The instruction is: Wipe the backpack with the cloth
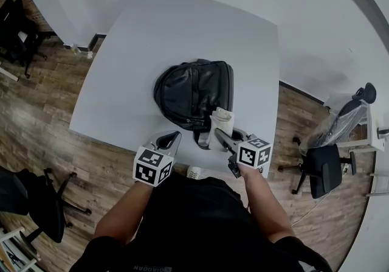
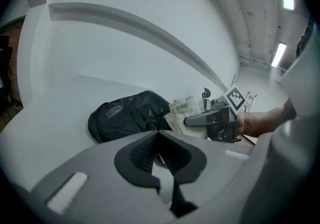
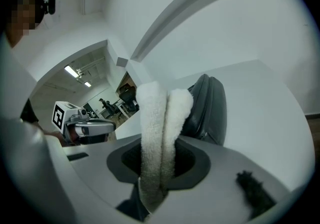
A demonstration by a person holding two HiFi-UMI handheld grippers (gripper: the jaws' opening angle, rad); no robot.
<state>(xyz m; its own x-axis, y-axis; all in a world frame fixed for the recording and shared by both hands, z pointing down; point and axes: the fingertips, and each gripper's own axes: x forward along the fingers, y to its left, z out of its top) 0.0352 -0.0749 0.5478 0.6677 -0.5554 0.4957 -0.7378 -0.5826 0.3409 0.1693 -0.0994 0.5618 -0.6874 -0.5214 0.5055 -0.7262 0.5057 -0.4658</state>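
The black backpack [image 1: 194,93] lies flat on the worktop [image 1: 152,27], in its near half and close to the near edge, with a strap [image 1: 203,137] trailing toward that edge. The cloth [image 1: 222,122], pale and fluffy, stands at the backpack's near right end. It is pinched as a doubled fold by the fingers of the right gripper [image 1: 219,134], which are closed on it. The fingers of the left gripper [image 1: 176,135] are closed on nothing and sit just short of the bag's near side, not touching it.

The main risk, as I judge it, is that nothing steadies the bag. A firm stroke could push it across the smooth worktop rather than clean it, and a pulling stroke could drag it toward the near edge. The cloth is held only by a narrow fold, so drag on the leather-like surface could tug it out of the fingers. The loose strap could also snag a gripper in passing.
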